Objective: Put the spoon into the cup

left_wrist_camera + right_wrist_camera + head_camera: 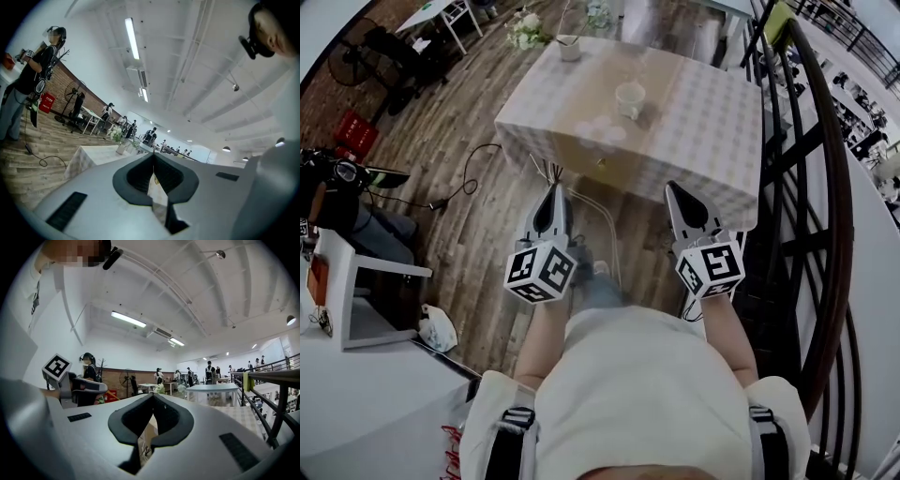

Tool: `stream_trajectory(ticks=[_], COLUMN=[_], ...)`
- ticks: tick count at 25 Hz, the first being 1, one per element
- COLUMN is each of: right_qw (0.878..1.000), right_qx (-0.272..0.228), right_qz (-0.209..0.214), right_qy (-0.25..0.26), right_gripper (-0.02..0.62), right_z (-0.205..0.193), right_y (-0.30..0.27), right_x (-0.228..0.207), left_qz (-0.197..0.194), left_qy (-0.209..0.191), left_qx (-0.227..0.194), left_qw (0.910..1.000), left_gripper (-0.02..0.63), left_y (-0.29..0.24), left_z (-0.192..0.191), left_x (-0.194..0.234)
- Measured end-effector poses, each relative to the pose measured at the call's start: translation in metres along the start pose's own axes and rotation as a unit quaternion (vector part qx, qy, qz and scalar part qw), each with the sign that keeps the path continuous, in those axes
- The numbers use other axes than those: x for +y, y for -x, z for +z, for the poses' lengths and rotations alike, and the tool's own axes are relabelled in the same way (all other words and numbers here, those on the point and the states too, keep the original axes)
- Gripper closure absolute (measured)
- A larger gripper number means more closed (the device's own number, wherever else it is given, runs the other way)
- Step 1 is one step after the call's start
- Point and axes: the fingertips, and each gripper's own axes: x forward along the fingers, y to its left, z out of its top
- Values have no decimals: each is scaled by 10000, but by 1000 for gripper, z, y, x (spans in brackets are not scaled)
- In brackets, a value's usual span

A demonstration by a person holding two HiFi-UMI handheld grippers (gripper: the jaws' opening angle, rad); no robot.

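A white cup (630, 98) stands on the checked tablecloth of the table (703, 131) ahead of me. A smaller pot (569, 47) sits at the table's far edge beside some flowers (525, 28). I cannot make out a spoon in any view. My left gripper (555, 190) and right gripper (673, 187) are held side by side in front of my body, short of the table's near edge. Both are shut with nothing between the jaws. The left gripper view shows its jaws (153, 157) closed to a point, and the right gripper view shows the same (153, 397).
A dark curved railing (830, 216) runs down my right side. At my left are a white desk (356, 309), a person in a dark top (33, 75) and a cable (464, 183) on the wooden floor. More tables and people fill the hall behind.
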Motion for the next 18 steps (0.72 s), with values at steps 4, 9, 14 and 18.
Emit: stream_trajectory(ticks=[4, 9, 14, 18], right_qw=[10000, 9999, 9997, 9995], right_qx=[-10, 12, 19, 20], right_qz=[-59, -146, -227, -313], right_qy=[-33, -8, -9, -13], right_gripper=[595, 595, 595, 595], right_z=[5, 6, 5, 5], right_y=[-33, -73, -110, -137], right_x=[-4, -8, -13, -21], left_qz=[-55, -105, -201, -283], left_qy=[16, 44, 25, -11], left_qx=[22, 82, 174, 231], left_qw=[10000, 9999, 9996, 9993], left_gripper=[601, 601, 601, 601], left_y=[-27, -60, -94, -120], left_z=[14, 25, 34, 41], left_x=[17, 42, 62, 74])
